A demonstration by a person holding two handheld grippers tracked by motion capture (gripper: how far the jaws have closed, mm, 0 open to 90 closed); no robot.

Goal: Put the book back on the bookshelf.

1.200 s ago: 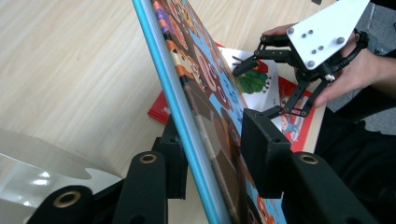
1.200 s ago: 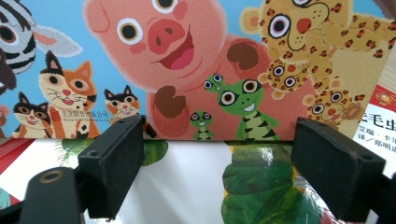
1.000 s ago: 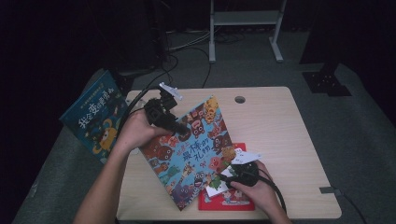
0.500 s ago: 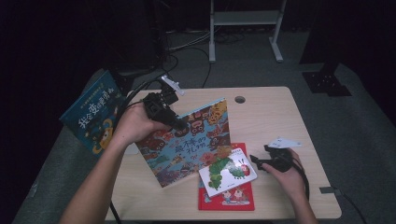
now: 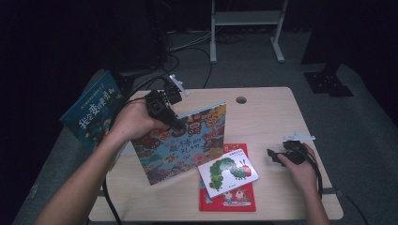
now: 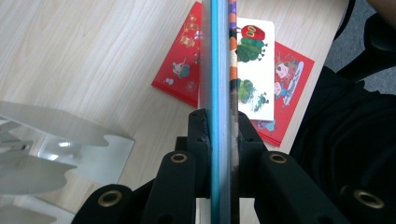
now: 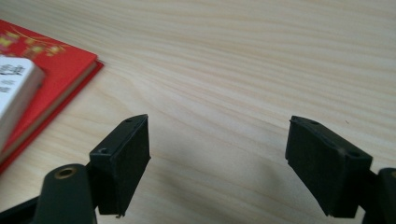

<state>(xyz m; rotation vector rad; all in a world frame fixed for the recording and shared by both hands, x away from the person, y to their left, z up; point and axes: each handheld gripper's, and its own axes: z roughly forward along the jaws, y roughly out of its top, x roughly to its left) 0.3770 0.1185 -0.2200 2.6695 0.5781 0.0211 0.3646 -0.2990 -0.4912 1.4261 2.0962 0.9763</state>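
Here the left claw (image 6: 219, 135) pinches the colourful book's (image 5: 187, 140) edge, while the right claw (image 7: 217, 163) gapes empty.

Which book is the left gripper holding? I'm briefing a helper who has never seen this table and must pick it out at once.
On the wooden table, look left of centre, where the left gripper clamps the top edge of the big book. It stands tilted on its lower edge, its cover crowded with colourful faces. The caterpillar book and red book beside it lie flat.
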